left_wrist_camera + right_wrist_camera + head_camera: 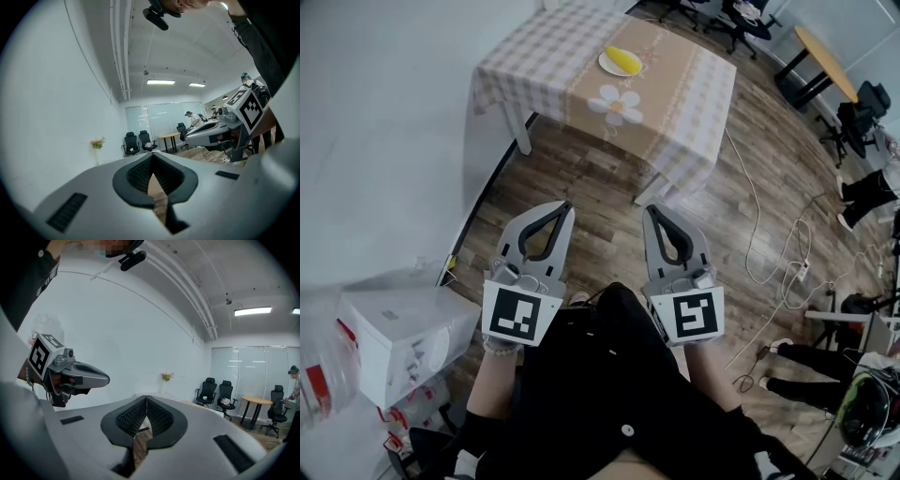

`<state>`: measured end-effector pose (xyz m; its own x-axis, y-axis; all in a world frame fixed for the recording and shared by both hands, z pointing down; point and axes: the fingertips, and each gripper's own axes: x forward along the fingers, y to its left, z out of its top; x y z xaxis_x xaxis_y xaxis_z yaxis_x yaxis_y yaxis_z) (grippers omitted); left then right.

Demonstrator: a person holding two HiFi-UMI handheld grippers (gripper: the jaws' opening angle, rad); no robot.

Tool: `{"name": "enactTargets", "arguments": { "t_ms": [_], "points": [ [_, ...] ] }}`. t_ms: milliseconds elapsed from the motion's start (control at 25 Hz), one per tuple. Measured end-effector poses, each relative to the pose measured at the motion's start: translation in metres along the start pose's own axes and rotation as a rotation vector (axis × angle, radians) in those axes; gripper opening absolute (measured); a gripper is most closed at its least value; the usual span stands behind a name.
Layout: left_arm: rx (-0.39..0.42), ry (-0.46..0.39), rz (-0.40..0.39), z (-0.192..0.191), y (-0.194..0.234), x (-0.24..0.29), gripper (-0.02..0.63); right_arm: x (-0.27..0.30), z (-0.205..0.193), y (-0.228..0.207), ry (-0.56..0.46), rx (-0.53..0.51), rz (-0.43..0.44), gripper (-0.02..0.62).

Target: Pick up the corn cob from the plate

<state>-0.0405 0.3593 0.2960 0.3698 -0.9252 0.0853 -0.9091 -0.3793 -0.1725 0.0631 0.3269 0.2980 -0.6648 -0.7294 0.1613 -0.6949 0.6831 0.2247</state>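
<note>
**Both grippers clenched and empty, corn well out of reach**

Your left gripper, grey with black ribbed pads, has its jaws pressed together tip to tip. Nothing sits between them; its own view shows only a sliver of floor through the gap behind the tips. Your right gripper is the same: clenched on nothing. In the head view the two sit at centre frame, side by side but apart, pointing towards the top of the frame over the brown wood-plank floor.

The yellow corn cob lies on the small round white plate at upper centre of the head view. The plate rests on the table draped in a beige checked cloth with a daisy print. Bare floor lies between that table and both grippers, so the cob is well apart from either one. A white cardboard box sits at lower left, and a white cable trails across the floor right of the table.

This looks like the approach, with no part of the pick begun. Next you need to get to the table and spread one gripper's jaws before reaching the plate. The plate seems to sit towards the table's far side, so expect to reach across, and set the pads across the cob's narrow width, since a round cob may roll
</note>
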Motion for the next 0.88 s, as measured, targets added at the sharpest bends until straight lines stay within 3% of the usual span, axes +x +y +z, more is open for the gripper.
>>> {"name": "enactTargets", "arguments": {
  "t_ms": [880],
  "points": [
    [0.022,-0.003,0.017,-0.005,0.015,0.018,0.005,0.026,-0.010,-0.010,0.007,0.000,0.022,0.040]
  ]
}}
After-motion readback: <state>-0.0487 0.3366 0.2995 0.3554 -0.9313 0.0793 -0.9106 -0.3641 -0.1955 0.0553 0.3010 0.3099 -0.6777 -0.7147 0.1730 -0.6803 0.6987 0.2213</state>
